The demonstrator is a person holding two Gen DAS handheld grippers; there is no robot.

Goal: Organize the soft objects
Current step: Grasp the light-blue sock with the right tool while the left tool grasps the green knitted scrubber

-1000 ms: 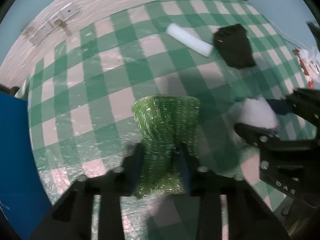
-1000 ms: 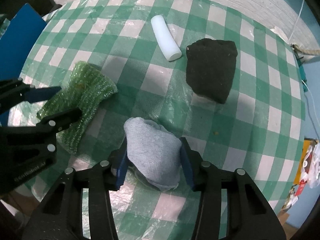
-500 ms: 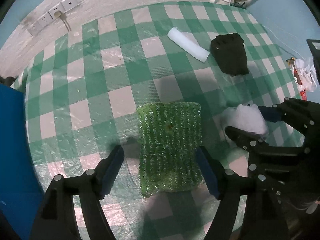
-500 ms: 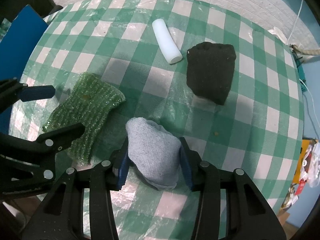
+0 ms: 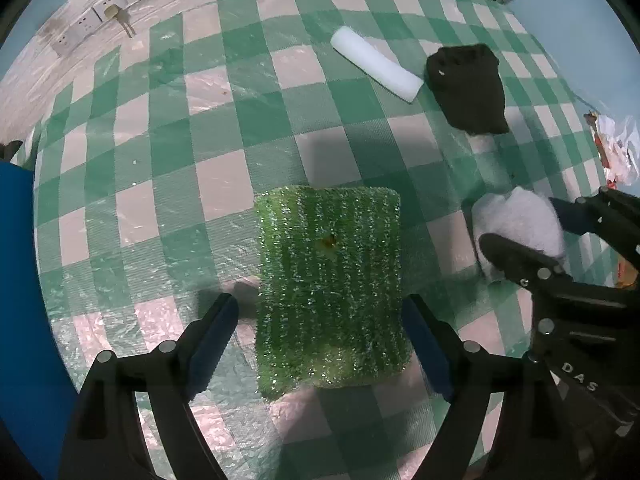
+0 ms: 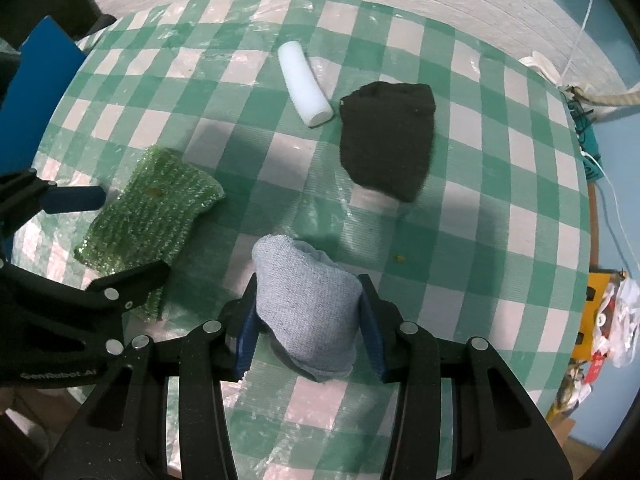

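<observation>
A sparkly green scrub pad point(image 5: 330, 284) lies flat on the green checked tablecloth point(image 5: 224, 184); it also shows in the right wrist view point(image 6: 148, 216). My left gripper point(image 5: 320, 320) is open, its fingers on either side of the pad's near end, not touching it. My right gripper point(image 6: 308, 316) is shut on a pale blue-grey rolled cloth point(image 6: 308, 300), which appears white in the left wrist view point(image 5: 520, 228). A white foam roll point(image 6: 304, 84) and a black folded cloth point(image 6: 388, 144) lie farther back.
A blue board point(image 6: 36, 92) stands at the table's left edge. A white wall with sockets point(image 5: 96, 20) lies beyond the table. A cable and rope point(image 6: 592, 100) and crumpled packaging point(image 6: 612, 328) lie off the right edge.
My left gripper has opened and let go of the green pad, which now lies flat, and has drawn back. The right gripper stays shut on the blue-grey cloth.
</observation>
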